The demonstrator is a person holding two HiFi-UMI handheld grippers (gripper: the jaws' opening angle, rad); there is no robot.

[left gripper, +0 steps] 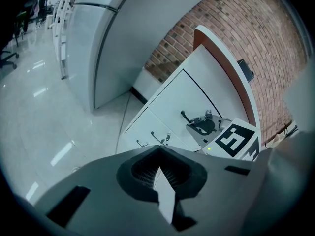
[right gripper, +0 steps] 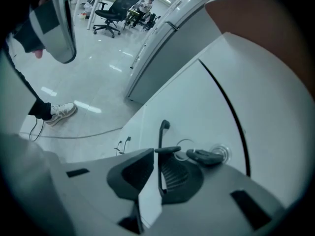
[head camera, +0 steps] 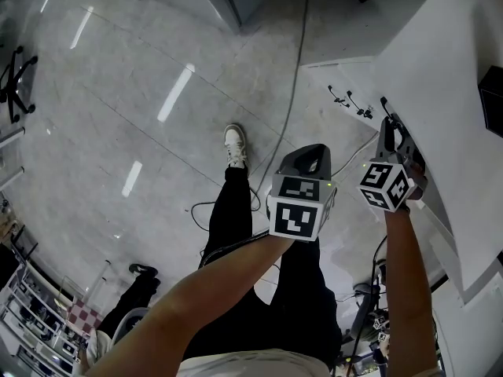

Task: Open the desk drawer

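**Drawer handle point(right gripper: 160, 139) clamped in the right gripper point(right gripper: 158, 155)**

At the far left of the head view, an office chair point(head camera: 14, 77) stands at the edge of the glossy tiled floor point(head camera: 118, 132). Towards the middle, the person's white shoe point(head camera: 234, 144) is planted on the tiles. Just to its right, a grey cable point(head camera: 297, 77) trails across them.

Next comes the left gripper point(head camera: 306, 159), held in the air above the floor and apart from the desk. Its own view shows its jaws closed together with nothing between them.

Further right, two lower handles point(head camera: 339, 96) stick out from the white desk unit point(head camera: 440, 77) that fills the right side. Beyond them the right gripper reaches up to the top handle of that unit. In the right gripper view, the thin black bar of the handle runs down between the jaws, which are clenched on it from both sides.

The drawer point(right gripper: 192, 92) is the upper white front of the unit. It looks shut, with its face in line with the fronts below it in the left gripper view. Just right of the handle, a key point(right gripper: 209, 156) on a ring sits in the lock point(right gripper: 221, 151). At the right of the left gripper view, a brick wall point(left gripper: 236, 43) rises behind the unit.
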